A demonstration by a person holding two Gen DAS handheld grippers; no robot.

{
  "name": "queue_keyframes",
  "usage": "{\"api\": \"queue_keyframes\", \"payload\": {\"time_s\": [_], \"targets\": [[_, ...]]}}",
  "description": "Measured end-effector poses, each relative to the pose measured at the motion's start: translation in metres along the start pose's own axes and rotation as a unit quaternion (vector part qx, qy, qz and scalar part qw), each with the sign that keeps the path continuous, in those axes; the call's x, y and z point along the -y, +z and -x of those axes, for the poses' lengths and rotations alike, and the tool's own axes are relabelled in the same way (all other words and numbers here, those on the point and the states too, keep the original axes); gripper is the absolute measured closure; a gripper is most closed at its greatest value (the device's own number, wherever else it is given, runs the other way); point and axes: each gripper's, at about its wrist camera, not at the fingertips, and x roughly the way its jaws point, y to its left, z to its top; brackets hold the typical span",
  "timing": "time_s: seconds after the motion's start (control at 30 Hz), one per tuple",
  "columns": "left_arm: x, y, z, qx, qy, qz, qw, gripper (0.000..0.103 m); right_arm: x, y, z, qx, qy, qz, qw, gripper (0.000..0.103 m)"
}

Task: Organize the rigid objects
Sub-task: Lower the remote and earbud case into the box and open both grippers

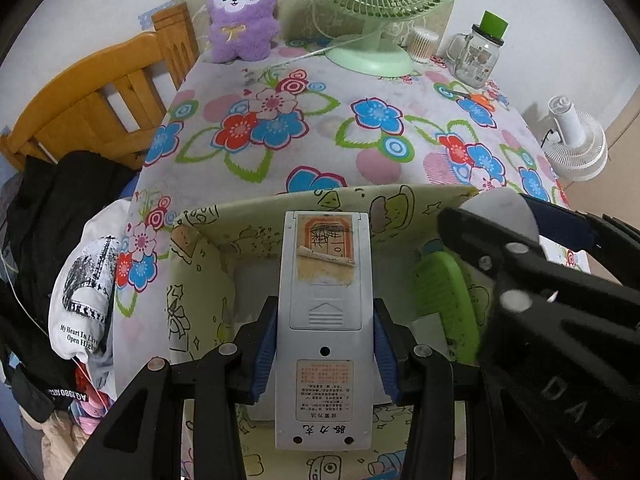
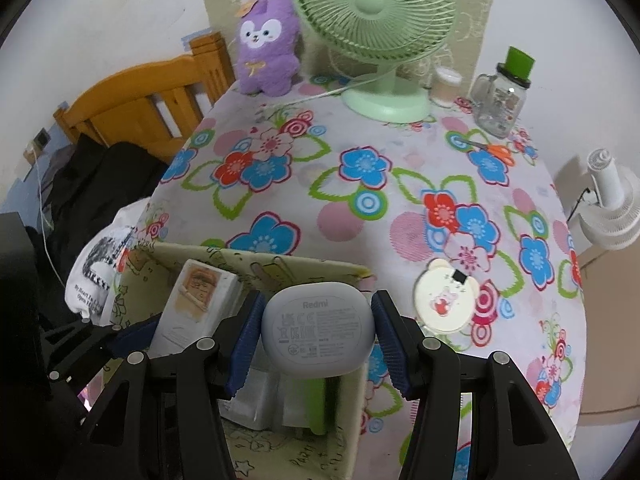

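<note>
My left gripper [image 1: 325,350] is shut on a grey remote control [image 1: 324,300], held back side up over the open yellow cartoon-print storage box [image 1: 256,216]. My right gripper [image 2: 318,330] is shut on a grey Redmi earbud case [image 2: 318,326], held above the same box [image 2: 280,266]. The remote also shows in the right wrist view [image 2: 196,304], and the right gripper's arm shows in the left wrist view [image 1: 540,280]. A green object [image 1: 444,300] and a white packet [image 2: 256,400] lie inside the box. A round cream bear-shaped compact [image 2: 444,300] lies on the table right of the box.
The floral tablecloth [image 2: 360,200] carries a purple plush [image 2: 268,44], a green fan [image 2: 380,40], a cotton-swab jar [image 2: 446,86], a glass mug jar with green lid [image 2: 502,96] and orange scissors [image 2: 492,146] at the back. A wooden bed frame [image 1: 100,96] and clothes [image 1: 80,280] are left; a white fan [image 2: 612,208] stands right.
</note>
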Motion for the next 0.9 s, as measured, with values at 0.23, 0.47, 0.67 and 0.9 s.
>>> {"api": "queue_keyframes", "payload": {"time_s": [0.23, 0.47, 0.67, 0.9], "targets": [[-0.003, 0.001, -0.007, -0.013, -0.005, 0.005, 0.9999, 0.058, -0.008, 0.001, -0.013, -0.014, 0.011, 0.005, 1.0, 0.044], [-0.002, 0.005, -0.003, 0.004, -0.007, -0.004, 1.0, 0.048, -0.007, -0.002, -0.019, -0.013, 0.017, -0.006, 1.0, 0.03], [0.003, 0.007, 0.004, 0.016, -0.003, -0.027, 0.9995, 0.024, -0.004, -0.005, -0.012, -0.005, 0.018, -0.018, 1.0, 0.019], [0.008, 0.006, 0.011, 0.021, -0.006, -0.03, 0.9993, 0.01, 0.0, -0.008, -0.001, 0.003, 0.014, -0.025, 1.0, 0.01]]}}
